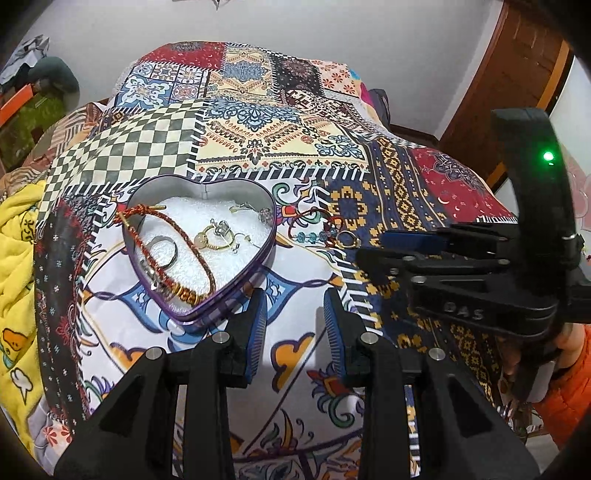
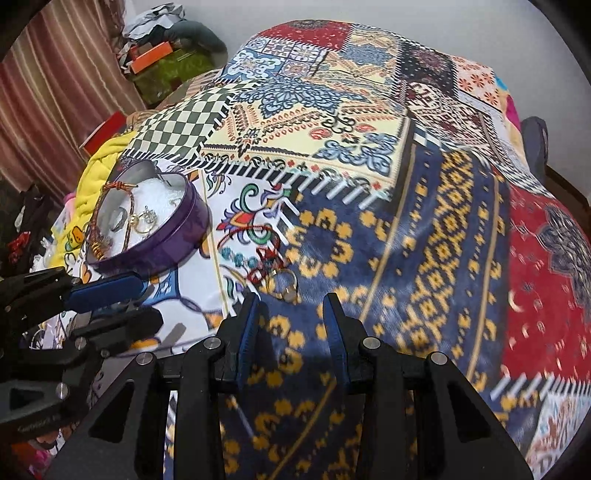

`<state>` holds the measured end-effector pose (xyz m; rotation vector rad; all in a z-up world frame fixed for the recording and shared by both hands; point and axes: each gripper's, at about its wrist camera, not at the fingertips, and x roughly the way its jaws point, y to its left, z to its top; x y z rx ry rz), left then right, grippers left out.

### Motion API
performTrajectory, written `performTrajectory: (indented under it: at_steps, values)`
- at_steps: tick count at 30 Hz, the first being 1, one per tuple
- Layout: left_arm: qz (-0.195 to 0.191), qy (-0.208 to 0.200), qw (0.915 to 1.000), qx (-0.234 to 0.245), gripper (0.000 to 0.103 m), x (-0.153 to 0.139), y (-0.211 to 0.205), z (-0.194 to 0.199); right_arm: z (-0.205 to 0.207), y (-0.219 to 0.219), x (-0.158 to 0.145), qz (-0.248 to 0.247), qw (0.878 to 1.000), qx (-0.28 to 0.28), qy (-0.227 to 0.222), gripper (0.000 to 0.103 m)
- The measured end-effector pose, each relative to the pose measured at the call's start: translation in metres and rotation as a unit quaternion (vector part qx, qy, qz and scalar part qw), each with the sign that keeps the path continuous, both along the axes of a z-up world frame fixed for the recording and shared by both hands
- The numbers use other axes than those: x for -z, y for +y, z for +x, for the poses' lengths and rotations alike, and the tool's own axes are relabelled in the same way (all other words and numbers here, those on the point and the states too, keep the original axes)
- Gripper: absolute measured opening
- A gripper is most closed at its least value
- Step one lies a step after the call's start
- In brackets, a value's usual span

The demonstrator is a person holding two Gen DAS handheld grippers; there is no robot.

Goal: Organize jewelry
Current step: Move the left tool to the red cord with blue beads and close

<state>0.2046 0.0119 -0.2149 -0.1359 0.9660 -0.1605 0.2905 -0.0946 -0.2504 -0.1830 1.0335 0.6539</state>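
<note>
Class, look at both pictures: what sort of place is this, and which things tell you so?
Probably a bedroom at home: a patchwork bedspread covers what looks like a bed, clothes are piled by a striped curtain, and a wooden door stands at one side.

Left gripper (image 1: 295, 325): angled steeply downward, jaws parted, nothing between the blue pads (image 1: 258, 332). Right gripper (image 2: 291, 321): likewise angled downward, jaws parted and empty. The two sit close, side by side. A hand (image 1: 569, 339) in an orange sleeve (image 1: 569, 391) grips the right gripper's handle.
</note>
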Motion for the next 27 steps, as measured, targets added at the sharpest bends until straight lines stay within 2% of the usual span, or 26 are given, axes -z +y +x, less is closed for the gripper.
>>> performTrajectory:
  at_steps: [4,5,6,7,10,12,19,24,27]
  values:
    - [-0.003,0.003,1.0000,0.000,0.031,0.004,0.001,0.007,0.000,0.004,0.002,-0.001,1.000,-0.010,-0.011,0.032]
    - [-0.003,0.004,1.0000,0.000,0.031,0.005,0.001,0.008,-0.003,0.005,0.003,-0.004,1.000,-0.014,-0.019,0.029]
    - [-0.003,0.006,1.0000,0.001,0.031,0.006,0.001,0.010,-0.004,0.006,0.004,-0.007,1.000,-0.015,-0.025,0.019]
    - [-0.004,0.008,1.0000,0.002,0.031,0.007,0.001,0.011,-0.004,0.006,0.004,-0.008,0.999,-0.016,-0.028,0.015]
    - [-0.001,0.009,1.0000,0.004,0.031,0.010,-0.002,0.015,-0.003,0.008,0.004,-0.005,0.999,-0.015,-0.029,0.014]
    - [0.006,0.007,0.9999,0.005,0.031,0.011,-0.005,0.017,-0.001,0.006,0.002,-0.001,1.000,-0.013,-0.025,0.008]
    - [-0.001,0.016,0.9998,0.009,0.031,0.011,-0.009,0.025,-0.007,-0.015,-0.014,0.022,0.999,0.009,-0.032,0.008]
    - [0.015,0.019,0.9996,0.016,0.031,0.013,-0.020,0.034,-0.016,-0.035,-0.030,0.040,0.998,0.026,-0.047,0.009]
    - [0.017,0.021,0.9995,0.015,0.038,0.014,-0.026,0.040,-0.018,-0.046,-0.039,0.053,0.996,0.036,-0.054,0.009]
